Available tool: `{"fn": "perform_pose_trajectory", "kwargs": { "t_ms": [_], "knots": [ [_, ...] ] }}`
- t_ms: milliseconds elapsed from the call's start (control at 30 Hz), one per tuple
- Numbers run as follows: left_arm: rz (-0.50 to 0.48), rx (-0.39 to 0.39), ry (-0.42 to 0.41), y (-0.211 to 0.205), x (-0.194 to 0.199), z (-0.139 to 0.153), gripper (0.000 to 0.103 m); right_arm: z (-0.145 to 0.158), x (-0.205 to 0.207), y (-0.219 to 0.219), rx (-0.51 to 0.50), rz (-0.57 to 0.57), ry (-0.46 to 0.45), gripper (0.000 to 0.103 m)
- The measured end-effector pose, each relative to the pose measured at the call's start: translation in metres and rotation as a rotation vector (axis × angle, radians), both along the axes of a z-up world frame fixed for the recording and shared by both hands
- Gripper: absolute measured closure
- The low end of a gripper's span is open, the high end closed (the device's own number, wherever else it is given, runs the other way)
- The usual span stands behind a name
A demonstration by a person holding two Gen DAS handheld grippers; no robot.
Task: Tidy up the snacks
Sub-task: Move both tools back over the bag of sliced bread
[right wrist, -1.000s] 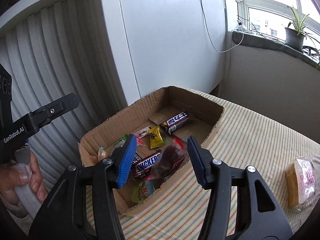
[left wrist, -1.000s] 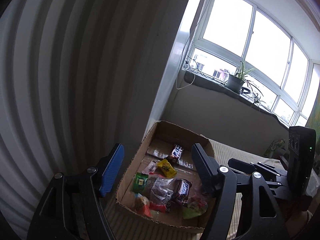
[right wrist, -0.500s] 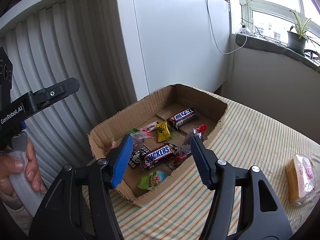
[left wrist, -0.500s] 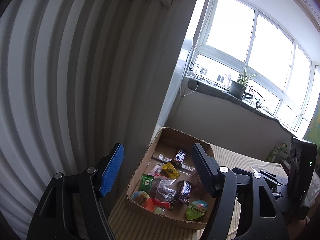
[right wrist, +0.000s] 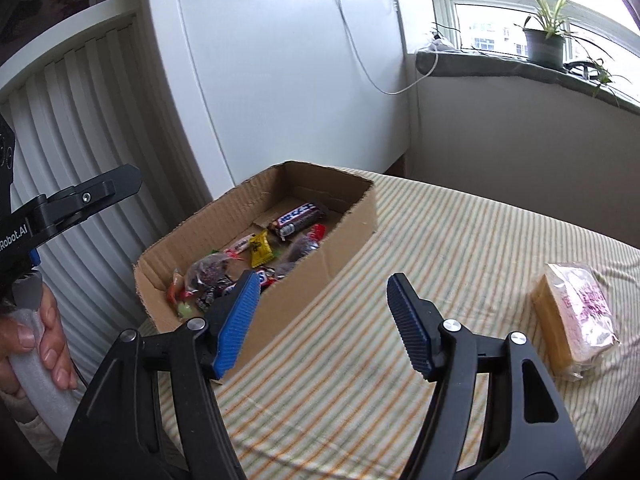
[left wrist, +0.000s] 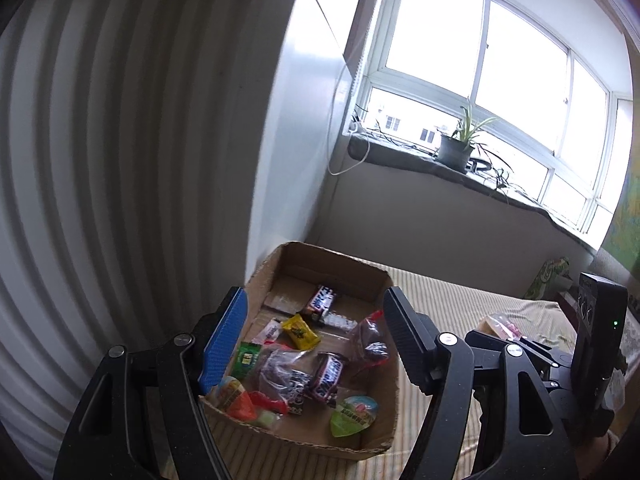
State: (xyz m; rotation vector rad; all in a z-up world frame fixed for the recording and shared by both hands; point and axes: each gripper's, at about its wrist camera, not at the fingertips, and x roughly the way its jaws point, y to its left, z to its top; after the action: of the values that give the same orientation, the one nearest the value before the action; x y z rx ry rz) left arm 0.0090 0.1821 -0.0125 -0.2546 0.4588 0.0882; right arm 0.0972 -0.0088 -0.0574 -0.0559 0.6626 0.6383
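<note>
A shallow cardboard box (left wrist: 380, 436) (right wrist: 352, 220) sits on the striped tablecloth and holds several wrapped snacks: a dark chocolate bar (left wrist: 321, 300) (right wrist: 298, 219), a yellow packet (left wrist: 301, 332) (right wrist: 261, 254), a Snickers bar (left wrist: 326, 376) and a green jelly cup (left wrist: 354, 414). My left gripper (left wrist: 316, 338) is open and empty, above the box's near end. My right gripper (right wrist: 322, 320) is open and empty, above the cloth just right of the box. A wrapped yellow cake (right wrist: 576, 316) (left wrist: 500, 326) lies on the cloth at the right.
The striped table (right wrist: 460, 248) runs to a white cabinet (right wrist: 288, 80) and ribbed wall on the left. A windowsill with a potted plant (right wrist: 544, 40) is behind. The right gripper's body (left wrist: 560, 360) shows in the left wrist view, the left one's (right wrist: 60, 208) in the right wrist view.
Both grippers have pulled back and up from the box. The right one has swung right, off the box and over the cloth. A dark-filled packet it was over now lies in the box.
</note>
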Motion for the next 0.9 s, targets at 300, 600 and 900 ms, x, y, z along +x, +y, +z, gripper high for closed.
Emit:
{"fn": "perform_pose_trajectory", "kwargs": {
  "t_ms": [300, 600, 900],
  "knots": [
    [-0.171, 0.066, 0.041, -0.090, 0.034, 0.002, 0.028, -0.007, 0.011, -0.115, 0.024, -0.210, -0.003, 0.025],
    [-0.376, 0.083, 0.100, -0.185, 0.056, -0.012, 0.028, -0.014, 0.011, -0.201, 0.052, -0.364, 0.020, 0.025],
    [-0.447, 0.020, 0.159, -0.214, 0.085, -0.018, 0.028, -0.027, 0.021, -0.215, 0.032, -0.382, 0.067, 0.024]
  ]
}}
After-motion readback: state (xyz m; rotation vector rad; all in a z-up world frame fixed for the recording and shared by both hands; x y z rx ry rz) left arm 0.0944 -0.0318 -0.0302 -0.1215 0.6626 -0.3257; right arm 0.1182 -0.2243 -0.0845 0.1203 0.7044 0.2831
